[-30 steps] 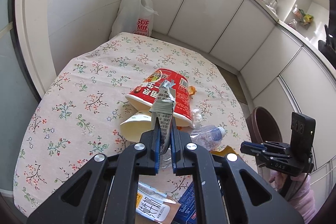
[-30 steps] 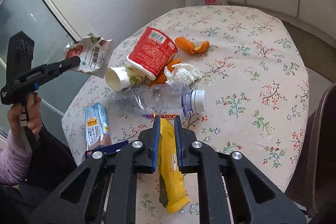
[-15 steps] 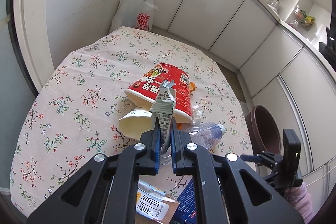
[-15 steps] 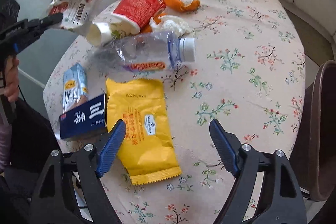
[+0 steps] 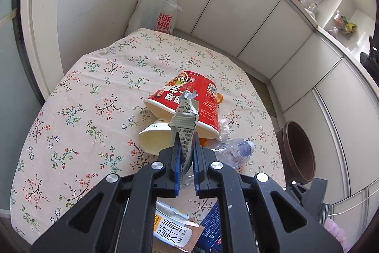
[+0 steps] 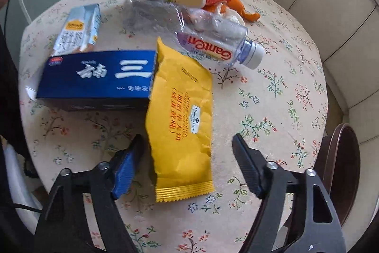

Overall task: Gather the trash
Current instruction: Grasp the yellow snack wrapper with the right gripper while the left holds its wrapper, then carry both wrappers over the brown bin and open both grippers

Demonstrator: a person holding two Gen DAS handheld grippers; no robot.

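The left gripper (image 5: 186, 153) is clamped on a crumpled silver-grey foil wrapper (image 5: 183, 121), held up above the floral-clothed round table (image 5: 99, 91). The right gripper (image 6: 187, 158), jaws apart and just been closing, straddles the flat yellow crinkled snack packet (image 6: 181, 120) lying on the cloth (pads not touching). The step in hand looks like re-gripping that packet: lower, close, then carry it toward the brown round bin (image 6: 343, 165).
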